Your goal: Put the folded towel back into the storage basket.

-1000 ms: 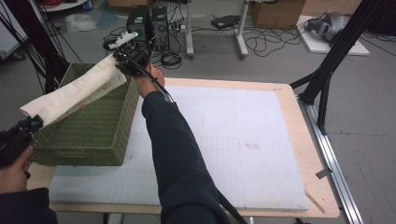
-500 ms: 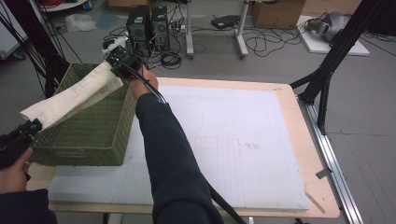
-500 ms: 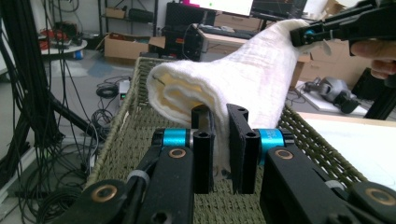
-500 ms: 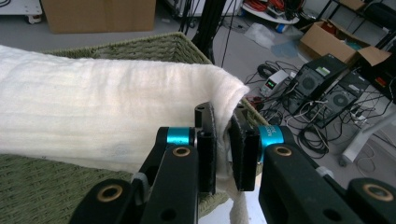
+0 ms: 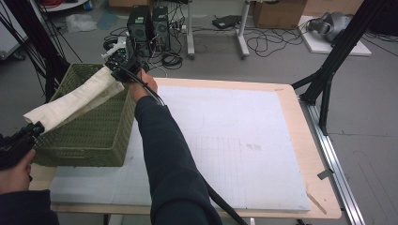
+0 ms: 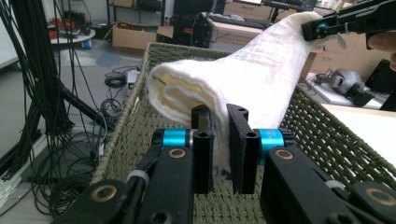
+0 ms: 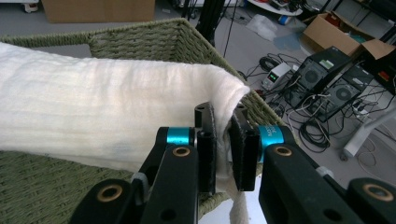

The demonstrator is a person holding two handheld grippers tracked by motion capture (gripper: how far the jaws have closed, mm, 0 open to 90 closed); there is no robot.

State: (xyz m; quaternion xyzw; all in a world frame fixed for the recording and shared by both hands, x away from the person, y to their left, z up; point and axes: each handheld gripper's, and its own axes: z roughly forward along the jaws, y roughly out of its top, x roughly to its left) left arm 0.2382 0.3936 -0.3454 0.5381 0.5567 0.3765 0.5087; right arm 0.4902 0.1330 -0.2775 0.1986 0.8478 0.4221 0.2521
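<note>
hidden: left hand-held gripper (image 5: 33, 131) is running off the high view's left edge, jaws hard to make out there; basket (image 5: 101, 136) floor is lying mostly covered under the towel.
towel (image 5: 75, 101): hanging stretched over the basket, clear of its floor, rolled or folded lengthwise.
axis: long axis running from the near-left corner up to the far-right rim.
left hand-held gripper: jaws (image 6: 223, 154) clamping the towel's near end.
right hand-held gripper (image 7: 223, 149): jaws pinching the far end, at the basket's far corner (image 5: 117, 61).
basket: sitting on the worktop (image 5: 291, 122), left side.
</note>
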